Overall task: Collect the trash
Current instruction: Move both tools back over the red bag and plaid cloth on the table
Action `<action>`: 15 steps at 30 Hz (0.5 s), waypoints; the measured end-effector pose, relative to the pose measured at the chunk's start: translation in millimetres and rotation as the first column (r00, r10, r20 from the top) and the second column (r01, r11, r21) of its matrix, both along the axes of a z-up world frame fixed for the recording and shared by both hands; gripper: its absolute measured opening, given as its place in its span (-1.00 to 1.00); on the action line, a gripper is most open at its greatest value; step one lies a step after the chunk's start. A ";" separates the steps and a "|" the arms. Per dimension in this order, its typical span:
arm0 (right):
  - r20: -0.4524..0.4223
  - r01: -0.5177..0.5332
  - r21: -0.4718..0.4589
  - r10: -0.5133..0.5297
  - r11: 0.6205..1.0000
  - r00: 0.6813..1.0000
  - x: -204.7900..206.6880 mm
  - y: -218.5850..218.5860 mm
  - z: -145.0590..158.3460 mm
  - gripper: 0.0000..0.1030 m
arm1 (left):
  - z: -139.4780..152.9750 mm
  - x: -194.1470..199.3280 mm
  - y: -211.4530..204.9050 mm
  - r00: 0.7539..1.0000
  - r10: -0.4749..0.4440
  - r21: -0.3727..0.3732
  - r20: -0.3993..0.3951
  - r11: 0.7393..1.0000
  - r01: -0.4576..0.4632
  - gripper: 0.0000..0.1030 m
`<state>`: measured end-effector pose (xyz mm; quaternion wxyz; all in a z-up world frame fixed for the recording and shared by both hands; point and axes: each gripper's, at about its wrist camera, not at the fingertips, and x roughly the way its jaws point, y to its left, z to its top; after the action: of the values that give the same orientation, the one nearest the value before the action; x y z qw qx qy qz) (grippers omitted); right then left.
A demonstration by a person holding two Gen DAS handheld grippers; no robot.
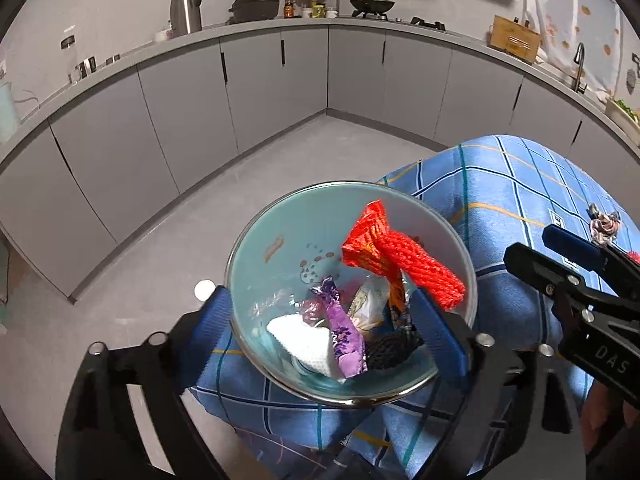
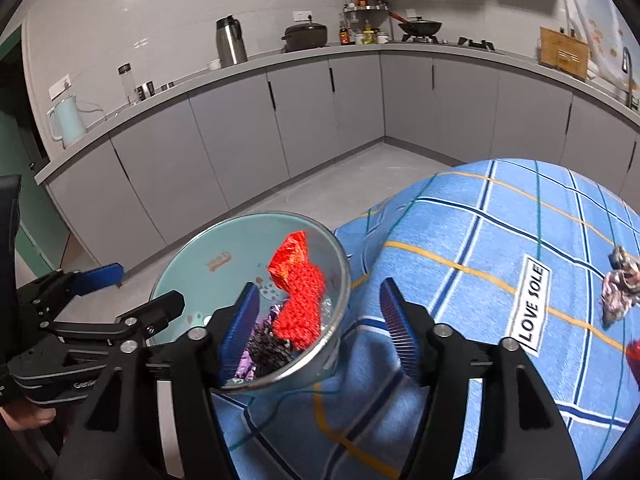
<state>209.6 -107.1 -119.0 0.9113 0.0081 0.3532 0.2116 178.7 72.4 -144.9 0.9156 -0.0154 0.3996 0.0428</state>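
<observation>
A pale teal bowl with a metal rim sits tilted at the edge of the blue checked tablecloth. It holds a red foam net, an orange-red wrapper, a purple wrapper, a white tissue and dark net. My left gripper is shut on the bowl, its fingers on either side. My right gripper is open and empty, just above the bowl's near rim. A crumpled wrapper lies on the cloth to the right.
A small red scrap lies at the right edge of the cloth. A "LOVE SOLE" label is on the cloth. Grey cabinets and a counter with a kettle, pots and wok run along the back. Grey floor lies below the bowl.
</observation>
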 end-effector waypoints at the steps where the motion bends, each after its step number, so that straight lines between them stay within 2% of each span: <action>1: 0.000 0.004 0.002 -0.004 1.000 1.000 -1.0 -2.5 -0.1 0.25 | 0.8 -0.1 -2.8 1.000 -0.007 0.000 0.001 1.000 0.007 0.75; 10: 0.009 0.047 0.013 -0.047 0.999 0.999 -7.0 -27.5 4.4 0.25 | 4.3 0.0 -21.1 1.000 -0.030 0.020 0.002 0.999 0.030 0.76; 12: 0.012 0.058 0.011 -0.058 0.998 0.998 -8.1 -34.1 7.1 0.37 | 5.8 0.7 -23.9 0.999 -0.033 0.018 0.004 0.999 0.033 0.85; 15: 0.029 0.083 0.006 -0.083 0.997 0.996 -11.7 -45.1 10.6 0.40 | 9.0 1.3 -31.4 0.999 -0.049 0.015 0.013 0.999 0.048 0.87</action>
<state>197.9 -152.1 -108.4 0.9243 0.0220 0.3387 0.1744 180.0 41.1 -135.8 0.9191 0.0005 0.3934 0.0234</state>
